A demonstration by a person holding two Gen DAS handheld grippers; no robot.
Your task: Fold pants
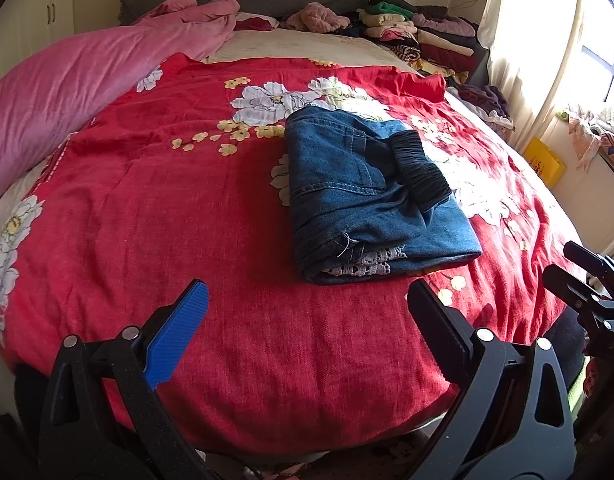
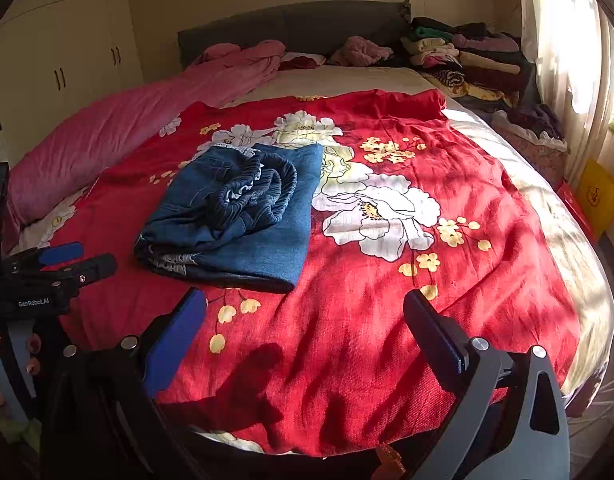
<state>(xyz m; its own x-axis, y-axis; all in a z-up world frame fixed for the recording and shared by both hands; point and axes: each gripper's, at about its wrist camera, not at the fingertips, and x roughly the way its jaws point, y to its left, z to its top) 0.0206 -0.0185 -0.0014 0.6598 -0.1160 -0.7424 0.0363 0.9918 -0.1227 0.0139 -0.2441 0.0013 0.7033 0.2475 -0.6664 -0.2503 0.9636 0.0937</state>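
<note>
The jeans (image 1: 371,196) lie folded into a thick bundle on the red flowered blanket (image 1: 167,208), toward the bed's near edge. The left gripper (image 1: 307,320) and right gripper (image 2: 303,320) both hang spread wide and empty at that edge, apart from the denim. I'd worry the loose elastic waistband (image 2: 259,192) on top springs the fold undone if nudged.

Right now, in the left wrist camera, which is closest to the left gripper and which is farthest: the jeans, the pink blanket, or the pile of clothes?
1. Folded jeans, just ahead of the left gripper, slightly right.
2. Pink blanket, along the bed's left side.
3. Pile of clothes, far right corner by the headboard.
</note>
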